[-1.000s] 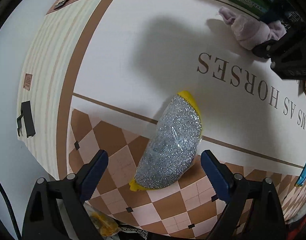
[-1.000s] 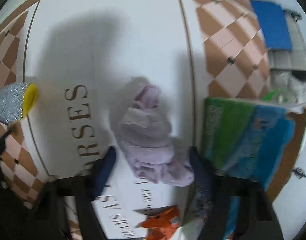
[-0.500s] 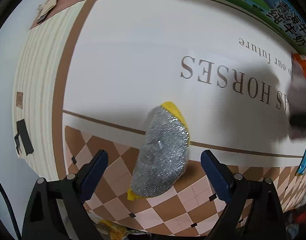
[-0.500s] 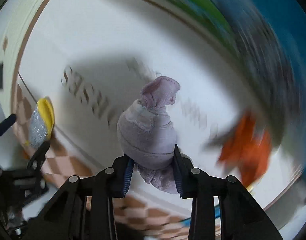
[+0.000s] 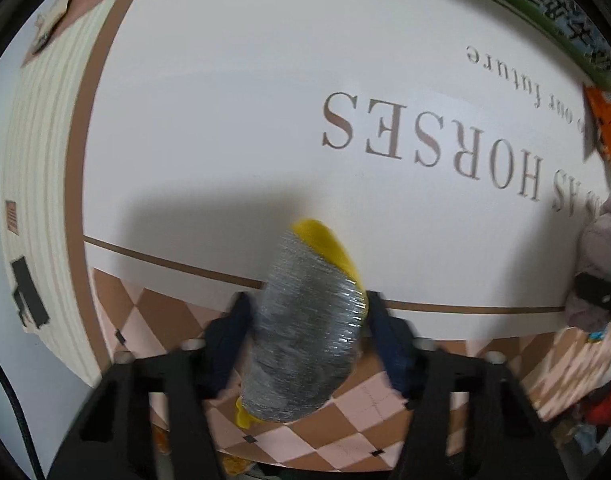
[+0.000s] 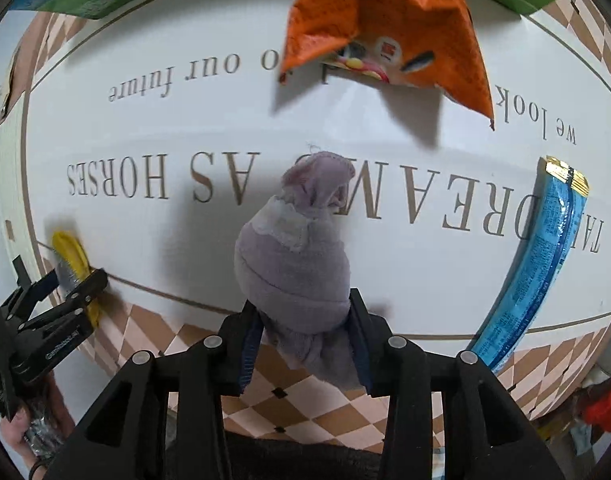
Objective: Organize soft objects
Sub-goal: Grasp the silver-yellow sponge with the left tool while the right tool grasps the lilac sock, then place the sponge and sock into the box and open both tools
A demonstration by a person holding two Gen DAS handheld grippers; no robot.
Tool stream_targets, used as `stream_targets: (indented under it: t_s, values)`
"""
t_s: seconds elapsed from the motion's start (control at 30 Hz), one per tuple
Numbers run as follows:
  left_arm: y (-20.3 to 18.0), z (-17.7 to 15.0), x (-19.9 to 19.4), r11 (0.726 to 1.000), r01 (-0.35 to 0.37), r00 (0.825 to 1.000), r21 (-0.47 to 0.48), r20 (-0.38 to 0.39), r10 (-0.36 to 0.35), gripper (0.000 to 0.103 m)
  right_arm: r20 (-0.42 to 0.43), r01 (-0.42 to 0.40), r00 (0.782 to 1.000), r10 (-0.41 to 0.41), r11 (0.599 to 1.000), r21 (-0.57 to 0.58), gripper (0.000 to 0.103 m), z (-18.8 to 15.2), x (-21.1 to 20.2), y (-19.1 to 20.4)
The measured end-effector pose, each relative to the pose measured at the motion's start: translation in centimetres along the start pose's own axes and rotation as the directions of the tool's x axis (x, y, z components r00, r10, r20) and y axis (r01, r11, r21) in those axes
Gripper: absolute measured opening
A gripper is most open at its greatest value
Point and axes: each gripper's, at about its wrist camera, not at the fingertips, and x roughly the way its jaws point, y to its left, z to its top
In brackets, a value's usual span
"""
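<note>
Your left gripper [image 5: 307, 334] is clamped on the silver-and-yellow scouring pad [image 5: 305, 328] over the checkered edge of the tablecloth [image 5: 225, 128]. Your right gripper [image 6: 303, 344] pinches the rolled lilac sock [image 6: 293, 264] above the printed lettering. Farther off lie a blue snack packet [image 6: 539, 264] and an orange wrapper [image 6: 385, 20].
</note>
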Motion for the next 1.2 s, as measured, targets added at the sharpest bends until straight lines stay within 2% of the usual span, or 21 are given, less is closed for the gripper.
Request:
stream_targets:
  t_s: [0.13,0.23,0.3,0.37,0.47,0.53,0.6,0.63,0.7,0.8,0.97,1.07,1.2]
  values:
    - [0.1,-0.4,-0.1,1.000,-0.025,0.999,-0.007,0.021,0.025,0.043,0.018,0.028,0.999,-0.028,0.999,-0.030,0.038,-0.8,0.3,0.8]
    - [-0.7,-1.5,-2.4,1.000,0.019,0.998,-0.018,0.057,-0.018,0.043,0.027,0.027,0.999,-0.026,0.998,-0.048,0.036,-2.5,1.1,2.5]
    - [-1.5,-1.7,-5.2,0.998,0.067,0.992,-0.012,0.105,-0.065,0.043,0.038,-0.010,0.999,0.012,0.998,-0.056,0.036,-3.4,-0.2,2.7]
    - [-2.5,-1.6,-8.6,0.993,0.120,0.980,0.001,0.160,-0.119,0.043,0.067,-0.064,0.995,0.069,0.995,-0.071,0.036,-4.2,-2.9,3.1]
    - [-4.8,0.0,-14.1,0.977,0.208,0.951,0.048,0.222,-0.213,0.043,0.139,-0.121,0.981,0.133,0.988,-0.092,0.036,-4.5,-7.4,2.9]
    - [-6.5,2.6,-17.6,0.966,0.245,0.936,0.088,0.239,-0.259,0.043,0.205,-0.155,0.964,0.171,0.983,-0.095,0.036,-4.2,-11.4,2.8]
    - [-7.6,6.4,-20.2,0.965,0.234,0.930,0.118,0.261,-0.258,0.043,0.273,-0.175,0.942,0.195,0.980,-0.093,0.036,-3.2,-15.1,2.3]
    - [-7.4,7.6,-21.6,0.967,0.222,0.931,0.125,0.269,-0.248,0.044,0.308,-0.178,0.931,0.197,0.980,-0.089,0.036,-2.2,-17.0,1.9]
    - [-8.7,12.4,-22.9,0.974,0.185,0.937,0.127,0.278,-0.214,0.044,0.366,-0.162,0.914,0.175,0.985,-0.066,0.036,1.3,-20.0,0.4]
    - [-8.1,18.2,-23.3,0.980,0.173,0.954,0.102,0.230,-0.193,0.044,0.402,-0.147,0.906,0.136,0.989,-0.004,0.036,6.3,-21.9,-1.6]
    - [-9.8,25.5,-20.6,0.986,0.143,0.981,0.081,0.123,-0.152,0.044,0.321,-0.148,0.941,0.111,0.985,0.092,0.036,13.6,-19.4,-3.8]
    - [-10.8,28.2,-18.2,0.990,0.111,0.990,0.089,0.072,-0.118,0.044,0.262,-0.150,0.959,0.113,0.980,0.128,0.036,16.2,-16.9,-4.5]
    - [-12.2,30.7,-15.9,0.993,0.067,0.998,0.099,0.009,-0.069,0.044,0.222,-0.143,0.969,0.105,0.977,0.160,0.036,17.7,-14.7,-5.2]
